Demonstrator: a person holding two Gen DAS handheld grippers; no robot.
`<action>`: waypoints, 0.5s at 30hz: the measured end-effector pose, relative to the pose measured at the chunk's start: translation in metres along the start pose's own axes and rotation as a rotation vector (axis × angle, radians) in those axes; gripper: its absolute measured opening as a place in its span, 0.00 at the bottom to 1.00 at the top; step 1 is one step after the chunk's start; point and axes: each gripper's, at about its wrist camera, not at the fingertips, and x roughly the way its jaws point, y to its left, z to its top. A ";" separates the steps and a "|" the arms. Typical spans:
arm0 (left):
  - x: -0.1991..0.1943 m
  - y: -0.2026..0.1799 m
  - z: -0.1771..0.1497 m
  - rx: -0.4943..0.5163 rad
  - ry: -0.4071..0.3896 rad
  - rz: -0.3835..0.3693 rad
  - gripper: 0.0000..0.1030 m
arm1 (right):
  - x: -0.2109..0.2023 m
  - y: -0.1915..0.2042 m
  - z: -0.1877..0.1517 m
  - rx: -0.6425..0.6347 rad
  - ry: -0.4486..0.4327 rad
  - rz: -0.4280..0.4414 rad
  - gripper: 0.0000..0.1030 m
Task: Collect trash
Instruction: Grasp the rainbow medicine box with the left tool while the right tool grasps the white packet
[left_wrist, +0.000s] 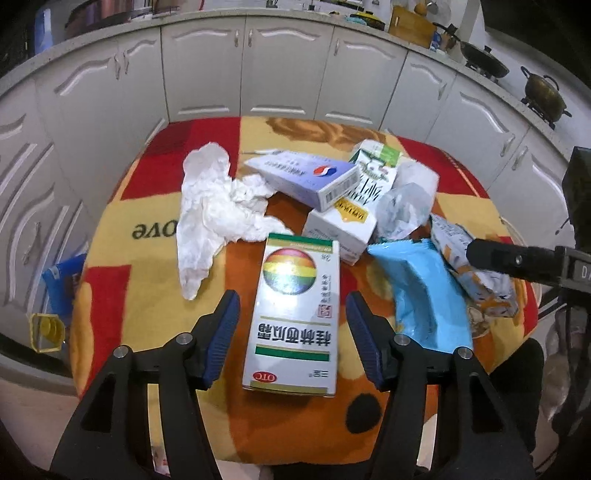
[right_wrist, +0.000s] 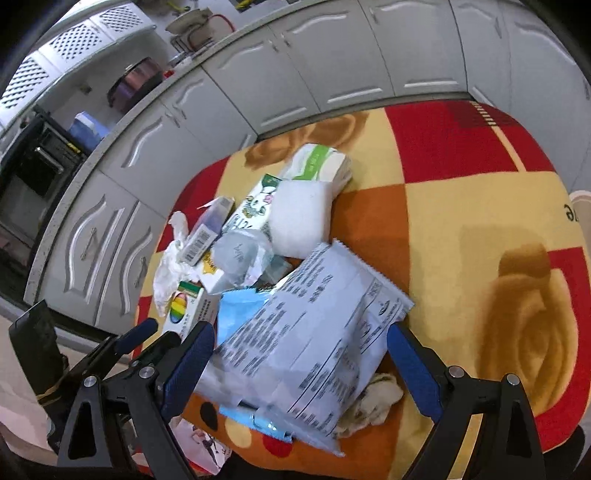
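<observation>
Left tongs tilted down, astride rainbow box

A fleecy blanket patterned in red, yellow and orange covers the table. Behind it runs a curved row of white panelled cabinet doors under a pale countertop. On that counter sit a dark wok and a brass-coloured two-handled pot.

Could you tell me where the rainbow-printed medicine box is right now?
In the left wrist view the medicine box lies flat between the open left gripper fingers, with crumpled tissue left and a blue wrapper right.
</observation>
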 end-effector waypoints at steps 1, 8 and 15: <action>0.003 0.000 -0.001 0.000 0.011 0.002 0.57 | 0.001 -0.001 0.001 0.000 0.000 -0.006 0.90; 0.025 -0.005 -0.009 0.015 0.081 0.018 0.57 | 0.011 -0.015 -0.002 0.032 0.034 0.043 0.86; 0.022 -0.006 -0.006 0.004 0.094 -0.028 0.48 | -0.011 -0.002 -0.006 -0.098 -0.043 0.046 0.61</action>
